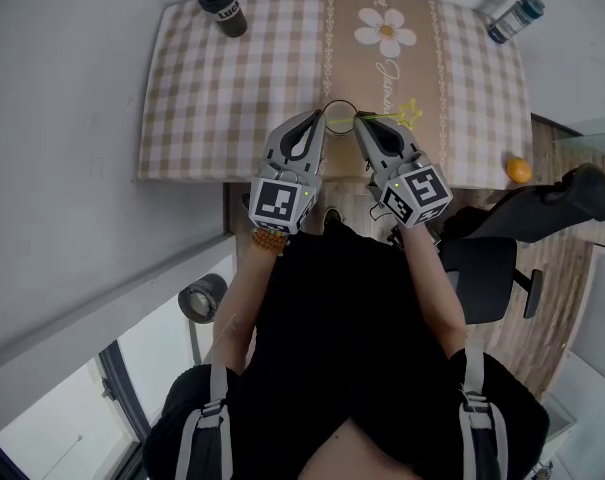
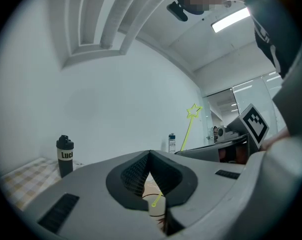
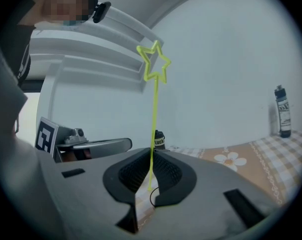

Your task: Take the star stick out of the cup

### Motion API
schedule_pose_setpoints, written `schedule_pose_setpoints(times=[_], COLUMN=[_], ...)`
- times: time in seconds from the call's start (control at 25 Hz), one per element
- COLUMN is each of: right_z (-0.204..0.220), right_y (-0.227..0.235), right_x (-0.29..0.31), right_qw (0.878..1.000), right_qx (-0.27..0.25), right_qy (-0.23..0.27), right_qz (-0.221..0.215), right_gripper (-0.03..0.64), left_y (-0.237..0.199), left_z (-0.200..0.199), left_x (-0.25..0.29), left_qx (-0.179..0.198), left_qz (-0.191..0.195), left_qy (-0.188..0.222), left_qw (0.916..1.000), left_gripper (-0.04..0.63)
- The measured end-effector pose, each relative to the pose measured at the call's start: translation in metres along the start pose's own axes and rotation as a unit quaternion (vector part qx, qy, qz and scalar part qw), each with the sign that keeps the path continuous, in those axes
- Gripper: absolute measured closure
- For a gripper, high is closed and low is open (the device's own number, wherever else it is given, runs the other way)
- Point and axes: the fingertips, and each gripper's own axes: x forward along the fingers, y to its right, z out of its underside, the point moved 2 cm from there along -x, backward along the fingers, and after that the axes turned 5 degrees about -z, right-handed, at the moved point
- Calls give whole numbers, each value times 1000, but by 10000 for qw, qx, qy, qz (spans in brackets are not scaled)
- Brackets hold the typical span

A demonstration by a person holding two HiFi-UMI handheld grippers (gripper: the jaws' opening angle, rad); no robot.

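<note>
A thin yellow star stick slants up to the right, its star over the tablecloth. My right gripper is shut on the stick's shaft. In the right gripper view the stick stands upright between the pads, its lower end just above a dark ring. That ring is the rim of the cup, which stands near the table's front edge. My left gripper is closed at the cup's left rim. In the left gripper view the beige cup shows below the meeting pads, with the stick's tip at its mouth.
A checked cloth with a daisy print covers the table. At the back left is a black bottle, at the back right a clear bottle. An orange lies off the table's right corner, above a black chair.
</note>
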Motion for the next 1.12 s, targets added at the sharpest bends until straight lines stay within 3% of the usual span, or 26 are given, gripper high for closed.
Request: schedule_pose_setpoints(times=[0.56,1.12], right_z=[-2,-4], right_y=[0,12], right_x=[0,2], right_qw=[9995,9997], right_qx=[-325,-220], right_qy=[-29,1], right_qz=[53,78], right_gripper=[600,600], left_y=[1,6], left_z=[5,5], left_x=[5,14], left_qx=[-103,-68], left_qz=[80,131], left_qy=[-25,-85], left_qw=[9999,9999], left_gripper=[594,594])
